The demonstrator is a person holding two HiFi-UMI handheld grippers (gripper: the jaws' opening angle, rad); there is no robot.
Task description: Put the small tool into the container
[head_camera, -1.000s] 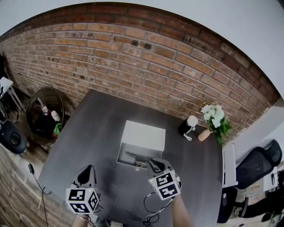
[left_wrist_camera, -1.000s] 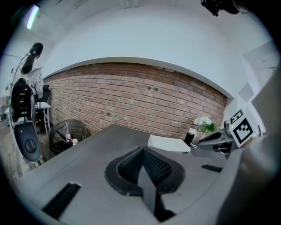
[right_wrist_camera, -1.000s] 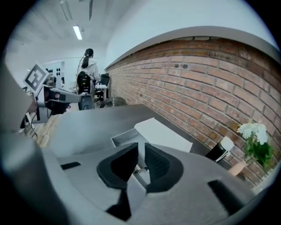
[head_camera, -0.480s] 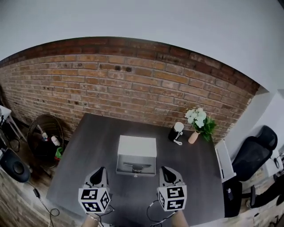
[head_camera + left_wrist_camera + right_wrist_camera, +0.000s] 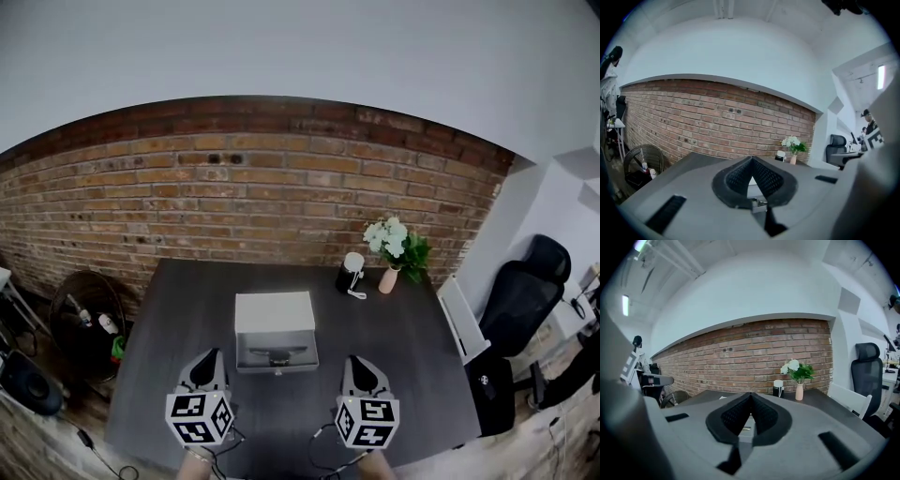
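A white box (image 5: 275, 312) with its lid folded back stands mid-table, and a small dark tool (image 5: 273, 355) lies inside its open front part. My left gripper (image 5: 206, 360) hovers near the table's front edge, left of the box, jaws shut and empty (image 5: 751, 159). My right gripper (image 5: 361, 365) hovers on the other side of the box at the same depth, also shut with nothing in it (image 5: 750, 395). In both gripper views a slice of the white box (image 5: 746, 423) shows just beyond the closed tips.
The dark table (image 5: 403, 356) carries a black-and-white mug (image 5: 351, 273) and a vase of white flowers (image 5: 391, 249) at its far right. A brick wall (image 5: 234, 197) runs behind. A wire basket (image 5: 84, 314) stands on the left, an office chair (image 5: 525, 291) on the right.
My right gripper has pulled back from the box, where it stood over the tool, and its jaws have shut empty. The head view has lifted, so the wall and room fill more of it.
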